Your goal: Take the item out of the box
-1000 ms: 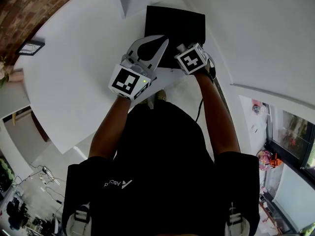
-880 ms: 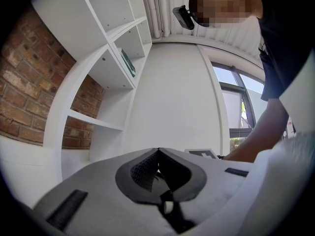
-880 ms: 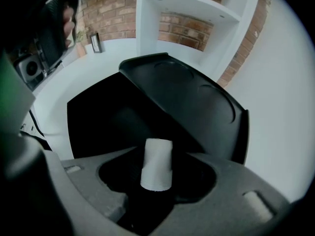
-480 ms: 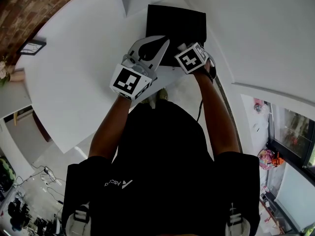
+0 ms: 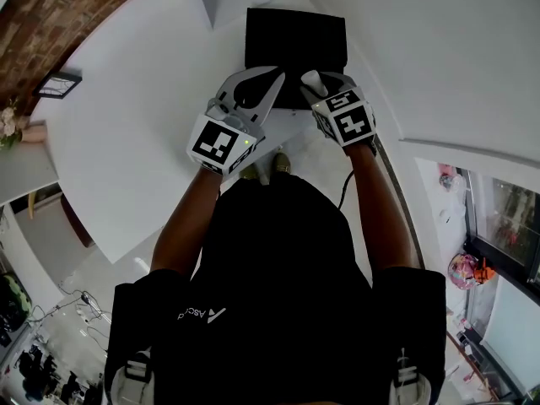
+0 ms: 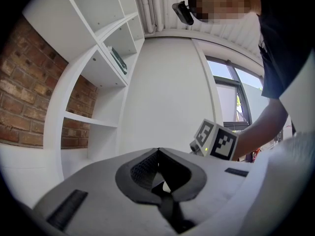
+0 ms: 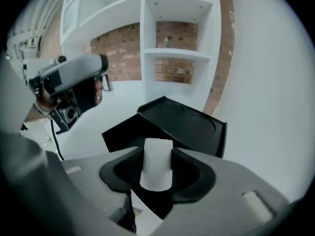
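The right gripper view shows what the head view hardly gives. The right gripper point(image 7: 157, 151) has just been closing its jaws, and they now press on both sides of the white cylinder point(image 7: 156, 170). The open black box point(image 7: 170, 127) stands behind it at 12 o'clock. In the left gripper view, the left gripper point(image 6: 158, 152) has its jaws together with nothing between them. The right gripper's marker cube point(image 6: 216, 141) is at 2 o'clock.

I count one black box point(image 5: 295, 36) and one white cylinder point(image 7: 156, 163). I carry two grippers: a left gripper point(image 5: 275, 76) and a right gripper point(image 5: 319, 84).
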### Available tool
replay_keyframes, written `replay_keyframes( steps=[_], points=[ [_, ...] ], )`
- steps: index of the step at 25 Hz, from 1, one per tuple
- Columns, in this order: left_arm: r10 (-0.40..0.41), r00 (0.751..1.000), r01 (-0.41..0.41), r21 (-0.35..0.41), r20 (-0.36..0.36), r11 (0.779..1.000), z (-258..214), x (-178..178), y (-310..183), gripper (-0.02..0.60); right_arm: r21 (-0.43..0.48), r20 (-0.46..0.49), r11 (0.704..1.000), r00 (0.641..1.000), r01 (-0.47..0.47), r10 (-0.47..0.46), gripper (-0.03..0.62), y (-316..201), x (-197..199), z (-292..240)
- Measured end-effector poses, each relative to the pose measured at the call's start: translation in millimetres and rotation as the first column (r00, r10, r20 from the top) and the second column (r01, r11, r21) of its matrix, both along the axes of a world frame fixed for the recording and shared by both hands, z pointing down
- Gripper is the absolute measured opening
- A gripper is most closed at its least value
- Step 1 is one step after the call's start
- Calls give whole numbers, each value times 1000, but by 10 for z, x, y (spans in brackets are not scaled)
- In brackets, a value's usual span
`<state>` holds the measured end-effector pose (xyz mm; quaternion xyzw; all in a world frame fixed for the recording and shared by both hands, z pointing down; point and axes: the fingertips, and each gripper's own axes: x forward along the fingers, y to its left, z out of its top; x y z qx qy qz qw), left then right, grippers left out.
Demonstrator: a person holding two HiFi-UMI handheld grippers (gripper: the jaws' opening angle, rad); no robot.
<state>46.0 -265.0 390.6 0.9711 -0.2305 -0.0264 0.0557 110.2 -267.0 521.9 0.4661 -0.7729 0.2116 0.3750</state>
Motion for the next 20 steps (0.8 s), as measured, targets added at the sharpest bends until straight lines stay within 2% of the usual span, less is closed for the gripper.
replay_keyframes(
  steps=[3, 7, 14, 20],
  points=[
    [-3, 1000, 3, 6, 9, 1000, -47, 12, 76, -2, 107, 75, 994, 997, -13, 5, 179, 34, 2, -289],
    [-15, 1000, 14, 17, 13, 1000, -165, 20, 173, -2, 256, 202, 966, 979, -28, -25, 179, 118, -68, -774],
    [-34, 999, 35, 49, -16, 998, -464, 5, 301, -2, 479, 362, 875, 924, -70, -124, 179, 321, -151, -1487],
    [-39, 999, 41, 83, -29, 996, -677, 10, 433, -2, 576, 415, 812, 889, -93, -193, 179, 502, -186, -1875]
  ],
)
